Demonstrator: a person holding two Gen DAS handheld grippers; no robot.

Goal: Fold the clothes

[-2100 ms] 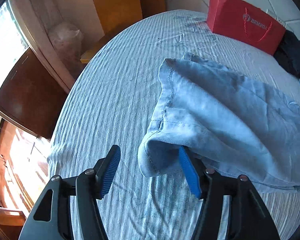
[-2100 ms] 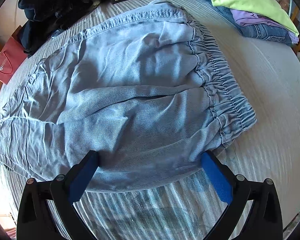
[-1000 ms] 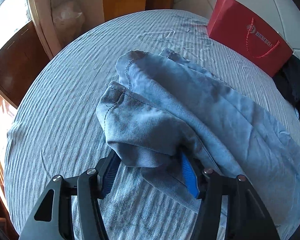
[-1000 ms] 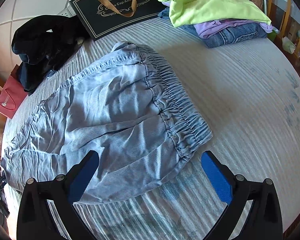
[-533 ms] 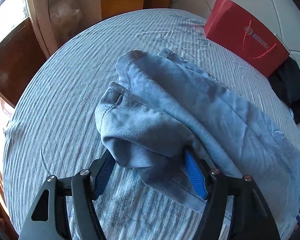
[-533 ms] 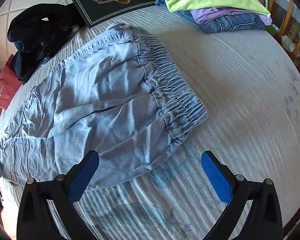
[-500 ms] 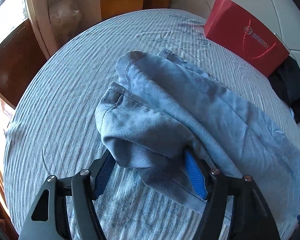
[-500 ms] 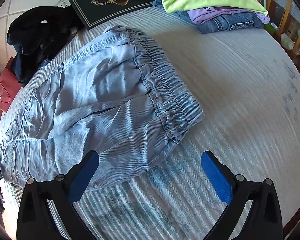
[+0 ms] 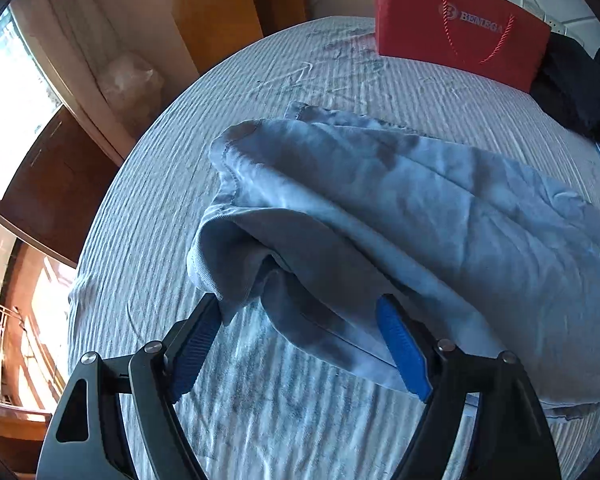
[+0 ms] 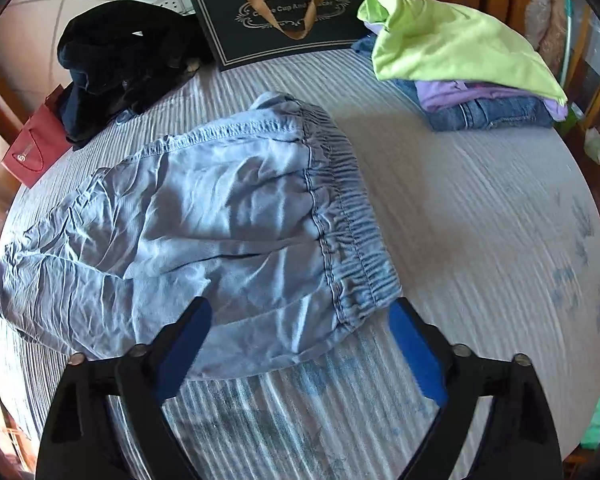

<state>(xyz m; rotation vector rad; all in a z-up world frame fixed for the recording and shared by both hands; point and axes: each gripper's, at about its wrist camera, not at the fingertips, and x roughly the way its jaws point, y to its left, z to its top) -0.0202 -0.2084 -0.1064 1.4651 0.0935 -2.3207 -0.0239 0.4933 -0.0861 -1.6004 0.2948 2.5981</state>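
Note:
Light blue denim trousers (image 10: pixel 220 224) lie on the striped bed cover, folded lengthwise. Their elastic waistband (image 10: pixel 348 220) faces right in the right wrist view. Their leg ends (image 9: pixel 260 216) are bunched in the left wrist view. My left gripper (image 9: pixel 300 328) is open, its blue pads astride the lower leg hem, which droops between them. My right gripper (image 10: pixel 300 328) is open over the near edge of the trousers, by the waistband corner.
A red paper bag (image 9: pixel 456 28) stands at the far side, with dark clothes (image 10: pixel 120 60) beside it. A black gift bag (image 10: pixel 284 8) leans at the back. A stack of folded clothes (image 10: pixel 468 76) topped in lime green sits at the right. The bed's left edge (image 9: pixel 100 216) drops toward wooden furniture.
My left gripper has risen and shifted, and the leg ends lifted off the bed cover. My right gripper has closed somewhat and moved in over the trousers' near edge by the waistband.

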